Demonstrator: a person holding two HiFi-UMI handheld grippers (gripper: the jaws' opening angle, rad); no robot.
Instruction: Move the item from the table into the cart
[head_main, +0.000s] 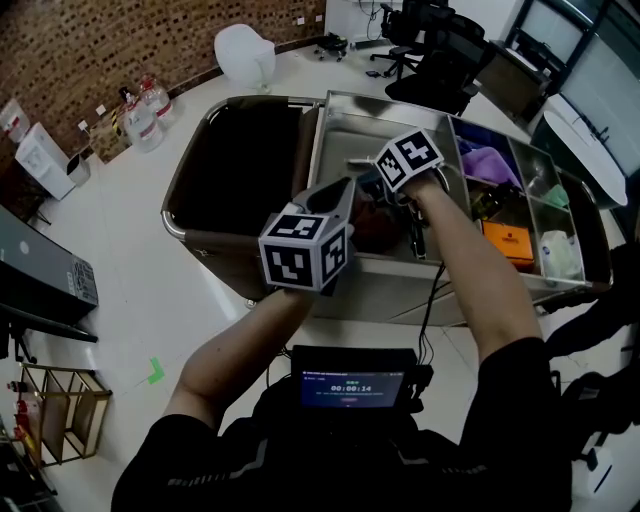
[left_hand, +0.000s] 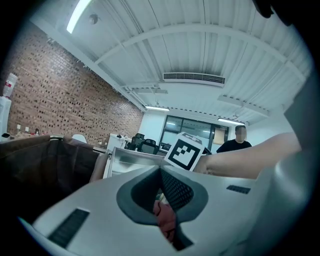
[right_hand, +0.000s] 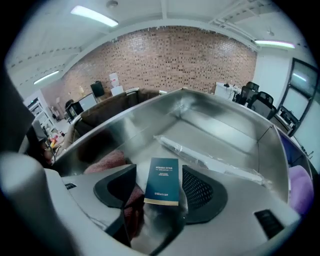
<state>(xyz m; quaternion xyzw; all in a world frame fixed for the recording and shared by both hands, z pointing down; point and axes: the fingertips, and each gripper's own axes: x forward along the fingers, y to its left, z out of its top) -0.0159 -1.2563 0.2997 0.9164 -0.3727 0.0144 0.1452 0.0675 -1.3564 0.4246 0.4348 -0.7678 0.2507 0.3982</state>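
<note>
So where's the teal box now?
Right gripper view: teal box resting in the steel tray between the open jaws of the right gripper, red cloth left of it.

The cart (head_main: 345, 135) was bare silver metal, and a dark brown bag (head_main: 240, 150) lined its left bin. In the tray lay a slim box (right_hand: 162, 181), deep teal with pale lettering and a gold band along its near edge, beside a dull red cloth (right_hand: 107, 161). The left gripper (left_hand: 161, 172) and right gripper (right_hand: 160, 190) were pale grey with black, dot-textured pads (right_hand: 200, 192), and each carried a cube (head_main: 305, 250) of black-and-white square markers. Side compartments held a purple cloth (head_main: 490, 162) and an orange box (head_main: 508, 240). The floor (head_main: 200, 300) was off-white with a small green mark (head_main: 155, 372). The wall (head_main: 100, 50) was red-brown brick.
</note>
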